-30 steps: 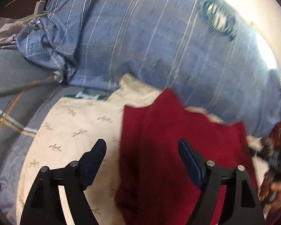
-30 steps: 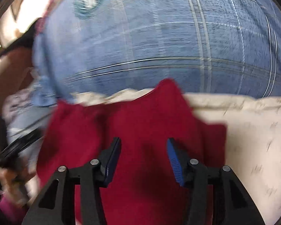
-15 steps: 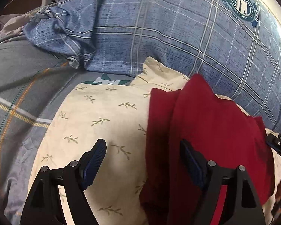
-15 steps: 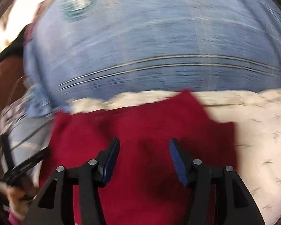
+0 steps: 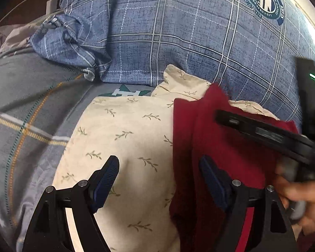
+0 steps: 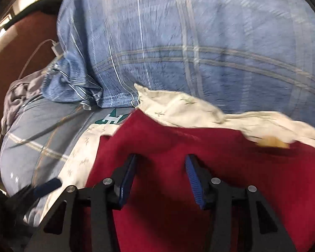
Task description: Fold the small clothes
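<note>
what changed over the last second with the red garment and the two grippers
The right gripper has swung left: the charger and grey bedding now show in its view. Its body has come into the left wrist view above the red garment. The left gripper barely moved. Both jaws stayed open, gripping nothing; the garment stayed on the cream cloth.

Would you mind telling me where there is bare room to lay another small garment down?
The cream leaf-print cloth is bare between the grey plaid bedding and the red garment. It is crowded behind, where the blue plaid pillow sits, and on the red garment's side, where the right gripper hovers.
</note>
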Demonstrator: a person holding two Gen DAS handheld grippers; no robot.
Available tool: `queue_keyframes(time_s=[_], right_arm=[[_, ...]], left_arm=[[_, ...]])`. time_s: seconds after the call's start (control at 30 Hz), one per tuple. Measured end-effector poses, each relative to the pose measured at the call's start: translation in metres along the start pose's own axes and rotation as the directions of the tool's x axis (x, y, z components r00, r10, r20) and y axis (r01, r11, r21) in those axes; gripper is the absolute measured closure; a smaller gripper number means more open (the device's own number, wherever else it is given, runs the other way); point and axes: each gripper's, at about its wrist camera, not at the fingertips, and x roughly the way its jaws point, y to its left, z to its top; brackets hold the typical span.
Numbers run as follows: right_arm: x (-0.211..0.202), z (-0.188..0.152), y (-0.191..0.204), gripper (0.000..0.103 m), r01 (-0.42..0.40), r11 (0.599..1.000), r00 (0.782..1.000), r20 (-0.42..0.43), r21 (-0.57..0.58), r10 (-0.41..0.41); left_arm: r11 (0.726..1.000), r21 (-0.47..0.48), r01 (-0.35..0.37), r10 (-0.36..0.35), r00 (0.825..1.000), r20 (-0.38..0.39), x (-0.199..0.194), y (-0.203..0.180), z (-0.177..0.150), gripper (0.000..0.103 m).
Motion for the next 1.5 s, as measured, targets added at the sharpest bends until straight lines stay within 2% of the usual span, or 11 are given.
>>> queue_keyframes(time_s=[0.2, 0.4, 0.6, 0.67, 0.8, 1.03, 1.23, 1.3, 1.4, 1.43, 1.5], right_arm=[[0.031, 0.012, 0.01, 0.053, -0.012, 1.0, 1.0, -0.024, -0.007, 0.012], [-0.025, -0.004, -0.012, 0.052, -0.045, 0.997, 0.998, 0.049, 0.061, 0.042], [-0.082, -0.033, -0.064, 0.05, 0.098, 0.992, 0.991, 0.086, 0.082, -0.105], [-0.097, -0.04, -0.09, 0.049, 0.191, 0.976, 0.976, 0.086, 0.107, -0.201], [-0.112, -0.048, -0.136, 0.049, 0.282, 0.945, 0.953, 0.062, 0.168, -0.295], [-0.11, -0.049, -0.164, 0.05, 0.338, 0.919, 0.932, 0.064, 0.2, -0.357], [-0.134, -0.051, -0.167, 0.047, 0.288, 0.926, 0.938, 0.124, 0.244, -0.325], [-0.148, -0.05, -0.176, 0.037, 0.318, 0.908, 0.919, 0.146, 0.271, -0.366], [-0.158, -0.05, -0.198, 0.034, 0.393, 0.852, 0.881, 0.124, 0.346, -0.457], [-0.159, -0.05, -0.204, 0.033, 0.396, 0.843, 0.879, 0.115, 0.365, -0.463], [-0.156, -0.05, -0.22, 0.032, 0.368, 0.84, 0.897, 0.085, 0.398, -0.434]], left_arm=[[1.0, -0.007, -0.009, 0.009, 1.0, -0.003, 0.005, 0.001, 0.004, 0.024], [1.0, 0.008, -0.003, 0.003, 1.0, 0.019, -0.004, -0.003, 0.001, 0.024], [1.0, 0.021, -0.007, 0.007, 1.0, 0.027, -0.008, -0.006, -0.004, 0.024], [1.0, 0.021, -0.014, 0.013, 1.0, 0.027, -0.008, -0.007, -0.004, 0.024], [0.999, 0.025, -0.027, 0.026, 0.999, 0.024, -0.004, -0.01, -0.003, 0.024], [0.998, 0.048, -0.044, 0.043, 0.999, 0.011, 0.004, -0.016, -0.003, 0.024], [0.998, 0.049, -0.042, 0.042, 0.999, 0.006, 0.008, -0.017, -0.001, 0.024], [0.998, 0.043, -0.038, 0.037, 0.999, 0.012, 0.007, -0.016, -0.001, 0.024], [0.999, 0.03, -0.021, 0.021, 0.999, 0.026, 0.003, -0.014, -0.001, 0.024], [0.999, 0.027, -0.016, 0.016, 0.999, 0.028, 0.003, -0.013, -0.001, 0.024], [1.0, 0.027, -0.01, 0.01, 1.0, 0.026, 0.004, -0.014, -0.001, 0.024]])
